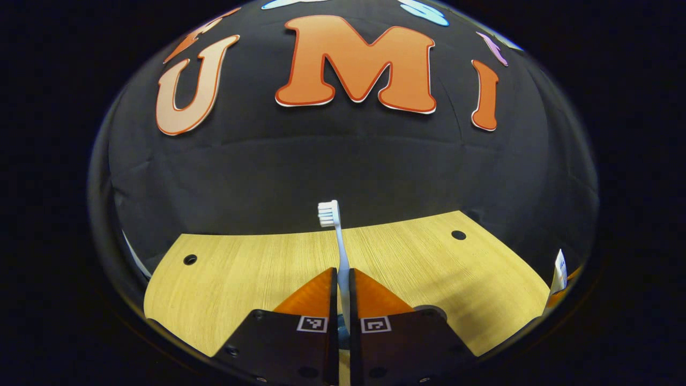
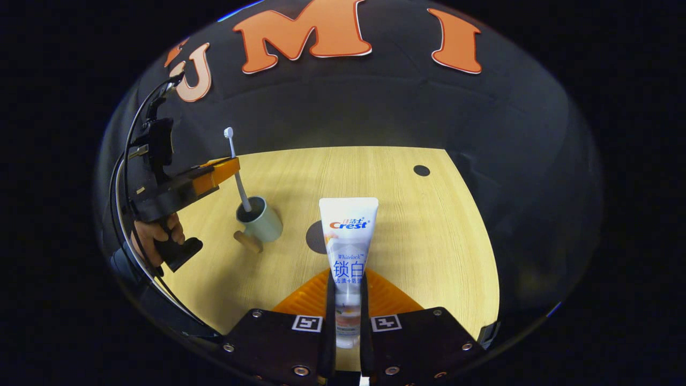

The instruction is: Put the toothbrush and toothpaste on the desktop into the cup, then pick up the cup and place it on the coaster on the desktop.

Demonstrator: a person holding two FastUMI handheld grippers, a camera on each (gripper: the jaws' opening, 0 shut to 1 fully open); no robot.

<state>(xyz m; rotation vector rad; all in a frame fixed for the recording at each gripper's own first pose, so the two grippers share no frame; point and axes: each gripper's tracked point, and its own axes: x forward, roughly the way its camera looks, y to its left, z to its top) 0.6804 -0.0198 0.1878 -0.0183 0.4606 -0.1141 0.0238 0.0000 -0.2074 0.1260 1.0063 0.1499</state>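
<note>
Left fingers (image 1: 329, 292) closed on the brush (image 1: 337, 236), both pressing its handle, stem rising upright from between them, bristles at the top and facing left in the left gripper view. Left gripper (image 1: 343, 300) held above the desk (image 1: 241, 273), far edge of the desk ahead. Seen from the right gripper view: same left gripper (image 2: 225, 169) over the desk's left side, gripped by a hand (image 2: 155, 233), brush (image 2: 237, 171) slanting down with its lower end inside the cup (image 2: 261, 219). Cup standing upright near the left edge, wooden handle (image 2: 247, 241) sticking out toward the near side.

Right fingers (image 2: 364, 300) clamped on the paste (image 2: 347, 252), both pressing its lower part, tube standing up with its flat crimped end on top. Right gripper (image 2: 347, 308) held above the middle of the desk, near its front edge. Coaster (image 2: 316, 237), a dark disc, lying flat on the desk just right of the cup, partly hidden behind the paste. Cup beside the coaster, apart from it. Dark hole (image 2: 421, 170) near the far right corner of the desk. Paste (image 1: 559, 271) also glimpsed at the far right rim of the left gripper view.
</note>
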